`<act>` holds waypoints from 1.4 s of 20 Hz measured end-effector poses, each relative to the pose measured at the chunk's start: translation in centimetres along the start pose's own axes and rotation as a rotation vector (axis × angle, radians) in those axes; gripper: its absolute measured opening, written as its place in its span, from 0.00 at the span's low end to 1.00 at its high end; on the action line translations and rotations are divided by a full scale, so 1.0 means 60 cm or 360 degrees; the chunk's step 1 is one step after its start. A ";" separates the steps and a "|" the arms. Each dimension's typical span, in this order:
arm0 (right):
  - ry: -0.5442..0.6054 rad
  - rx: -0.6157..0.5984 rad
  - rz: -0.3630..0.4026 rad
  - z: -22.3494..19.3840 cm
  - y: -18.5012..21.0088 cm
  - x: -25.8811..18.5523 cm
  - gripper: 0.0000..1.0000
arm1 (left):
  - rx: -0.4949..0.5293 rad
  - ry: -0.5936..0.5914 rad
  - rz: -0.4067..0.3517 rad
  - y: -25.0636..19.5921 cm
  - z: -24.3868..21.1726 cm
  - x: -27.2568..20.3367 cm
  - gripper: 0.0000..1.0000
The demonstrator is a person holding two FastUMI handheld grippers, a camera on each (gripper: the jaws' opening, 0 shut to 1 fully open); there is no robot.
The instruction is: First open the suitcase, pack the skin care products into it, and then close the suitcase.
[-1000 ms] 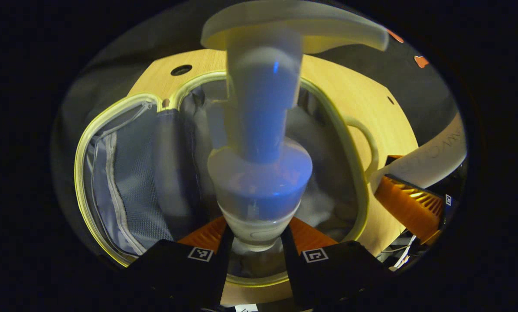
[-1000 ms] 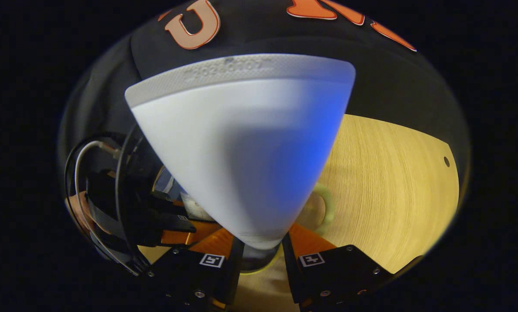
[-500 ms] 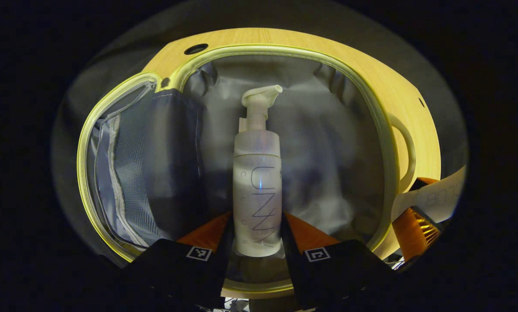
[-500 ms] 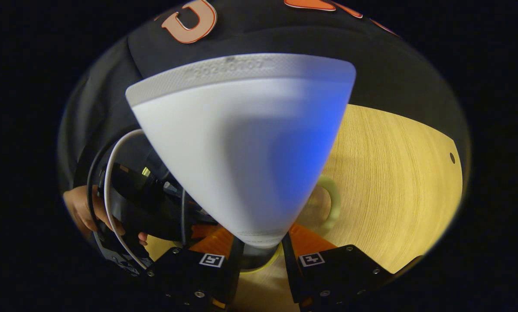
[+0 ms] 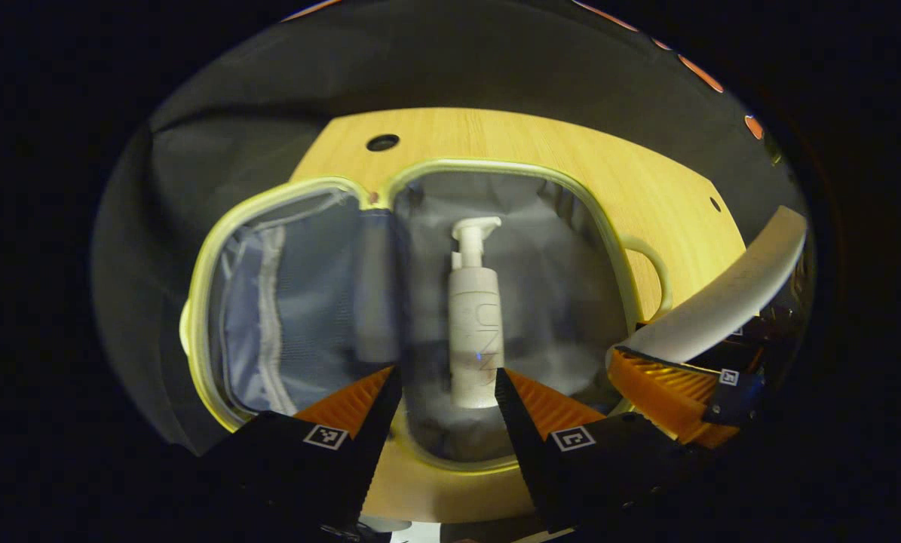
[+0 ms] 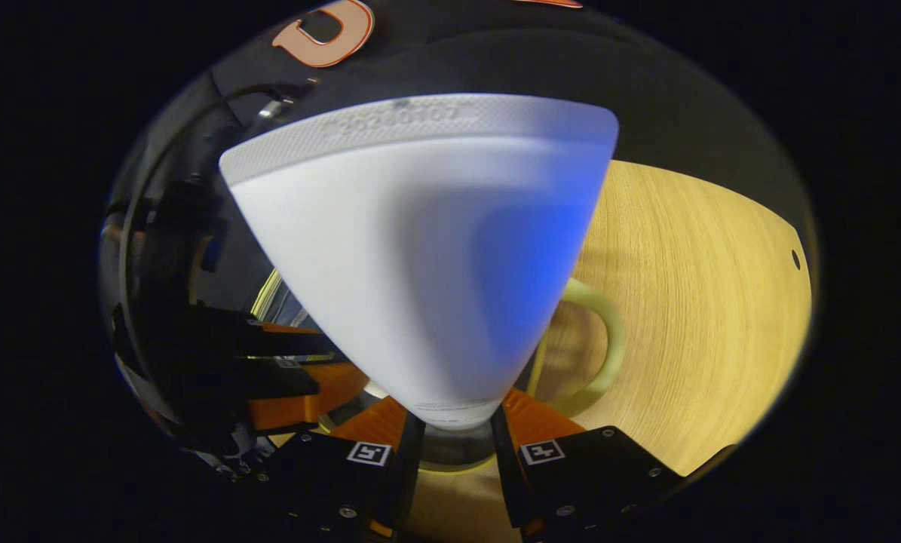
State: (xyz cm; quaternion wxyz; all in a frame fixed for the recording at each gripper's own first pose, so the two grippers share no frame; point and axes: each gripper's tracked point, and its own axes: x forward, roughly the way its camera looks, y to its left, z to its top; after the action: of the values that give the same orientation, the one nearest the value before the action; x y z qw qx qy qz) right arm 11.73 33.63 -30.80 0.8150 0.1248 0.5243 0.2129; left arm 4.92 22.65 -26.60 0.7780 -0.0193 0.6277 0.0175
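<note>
With the pump bottle (image 5: pixel 476 324) lying in the open suitcase (image 5: pixel 616 256) on the bench (image 5: pixel 571 162) and our left gripper (image 5: pixel 444 392) open above it, we carry the tube (image 6: pixel 427 256), pinched in our right gripper (image 6: pixel 450 441), low over the rim; we lay it beside the bottle before letting go.
</note>
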 end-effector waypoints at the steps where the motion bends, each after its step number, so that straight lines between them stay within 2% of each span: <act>1: 0.0024 0.0012 -0.0001 -0.006 0.004 0.002 0.48 | -0.0021 -0.0055 0.0029 0.019 0.002 -0.018 0.83; 5: 0.0138 0.0054 -0.0018 -0.021 0.013 0.030 0.48 | -0.0159 -0.0284 0.0167 0.105 0.001 -0.087 0.83; 7: 0.0197 0.0071 -0.0062 -0.029 0.009 0.057 0.48 | -0.0234 -0.0338 0.0224 0.146 -0.010 -0.122 0.82; 10: 0.0310 0.0091 -0.0107 -0.048 0.003 0.077 0.48 | -0.0356 -0.0314 0.0274 0.186 -0.035 -0.147 0.82; 16: 0.0391 0.0202 -0.0177 -0.055 -0.005 0.105 0.48 | -0.0553 -0.0346 0.0372 0.275 -0.078 -0.172 0.82; 18: 0.0381 0.0217 -0.0173 -0.052 0.000 0.113 0.53 | -0.0612 -0.0363 0.0410 0.307 -0.085 -0.174 0.82; 19: 0.0377 0.0211 -0.0174 -0.052 0.001 0.113 0.49 | -0.0648 -0.0369 0.0418 0.324 -0.088 -0.170 0.83; 23: 0.0358 0.0202 -0.0176 -0.052 -0.003 0.111 0.52 | -0.0809 -0.0397 0.0395 0.395 -0.102 -0.161 0.83; 25: 0.0332 0.0198 -0.0171 -0.047 -0.001 0.106 0.53 | -0.0896 -0.0441 0.0335 0.418 -0.093 -0.156 0.83; 26: 0.0304 0.0200 -0.0156 -0.042 0.002 0.100 0.58 | -0.0955 -0.0459 0.0294 0.428 -0.089 -0.151 0.83; 28: 0.0208 0.0191 -0.0120 -0.021 0.009 0.080 0.59 | -0.1095 -0.0487 0.0248 0.460 -0.077 -0.133 0.85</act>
State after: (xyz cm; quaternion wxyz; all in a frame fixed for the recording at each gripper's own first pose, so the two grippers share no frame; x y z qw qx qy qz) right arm 12.17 36.38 -34.95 0.7775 0.1394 0.5925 0.1581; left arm -2.71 49.97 -19.98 0.8070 -0.2287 0.4614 0.2889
